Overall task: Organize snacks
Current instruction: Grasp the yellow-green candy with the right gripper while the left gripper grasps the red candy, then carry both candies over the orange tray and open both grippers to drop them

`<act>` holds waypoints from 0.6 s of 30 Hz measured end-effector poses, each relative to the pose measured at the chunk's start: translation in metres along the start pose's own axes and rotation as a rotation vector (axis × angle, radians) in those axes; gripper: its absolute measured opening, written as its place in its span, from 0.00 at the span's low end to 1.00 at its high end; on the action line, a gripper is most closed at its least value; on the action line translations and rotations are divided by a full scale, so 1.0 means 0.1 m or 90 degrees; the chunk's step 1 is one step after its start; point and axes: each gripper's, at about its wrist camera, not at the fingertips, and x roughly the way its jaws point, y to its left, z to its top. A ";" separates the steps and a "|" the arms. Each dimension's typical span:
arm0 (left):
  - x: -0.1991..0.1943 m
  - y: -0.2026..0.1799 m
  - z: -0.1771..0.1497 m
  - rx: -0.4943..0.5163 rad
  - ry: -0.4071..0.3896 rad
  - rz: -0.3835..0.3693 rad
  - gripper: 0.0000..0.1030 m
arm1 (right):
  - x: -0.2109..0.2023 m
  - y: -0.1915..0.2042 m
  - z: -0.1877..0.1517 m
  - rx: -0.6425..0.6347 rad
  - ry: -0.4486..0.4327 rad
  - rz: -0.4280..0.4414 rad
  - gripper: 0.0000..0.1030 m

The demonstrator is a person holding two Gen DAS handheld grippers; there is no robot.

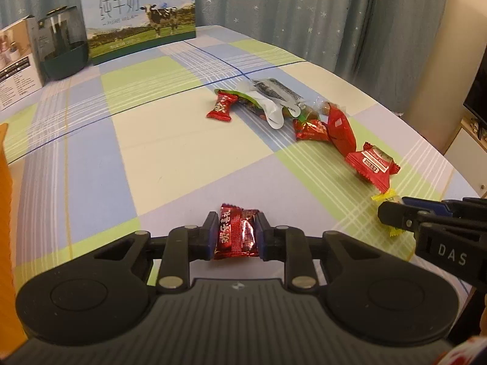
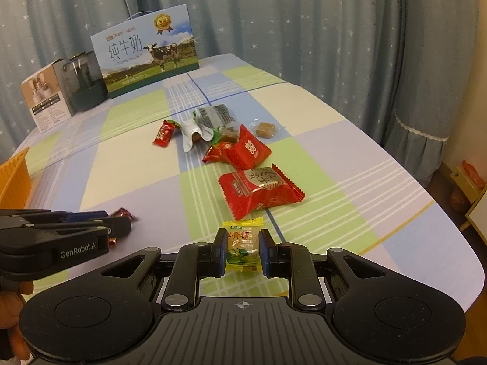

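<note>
Two candies were in my claws: the left gripper pinched a dark red candy, the right gripper a yellow candy. Farther off, the snack pile waited; next I judged both needed carrying to the orange bin.

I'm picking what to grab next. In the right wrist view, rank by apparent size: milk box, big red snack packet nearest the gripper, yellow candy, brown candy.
1. milk box, though farthest away.
2. big red snack packet.
3. yellow candy, held in the right gripper; nearness inflates it.
4. brown candy, farther off, so its true size against the yellow one is unsure.
</note>
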 end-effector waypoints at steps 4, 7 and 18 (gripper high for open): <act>-0.19 0.04 -0.06 -0.025 -0.013 0.011 0.22 | -0.08 0.03 0.00 -0.008 -0.007 0.005 0.21; -0.35 0.08 -0.09 -0.036 -0.021 0.018 0.22 | -0.14 0.07 0.00 -0.017 -0.013 0.007 0.21; -1.13 0.38 -0.05 -0.082 -0.078 0.055 0.22 | -0.50 0.54 0.10 -0.055 -0.053 0.075 0.21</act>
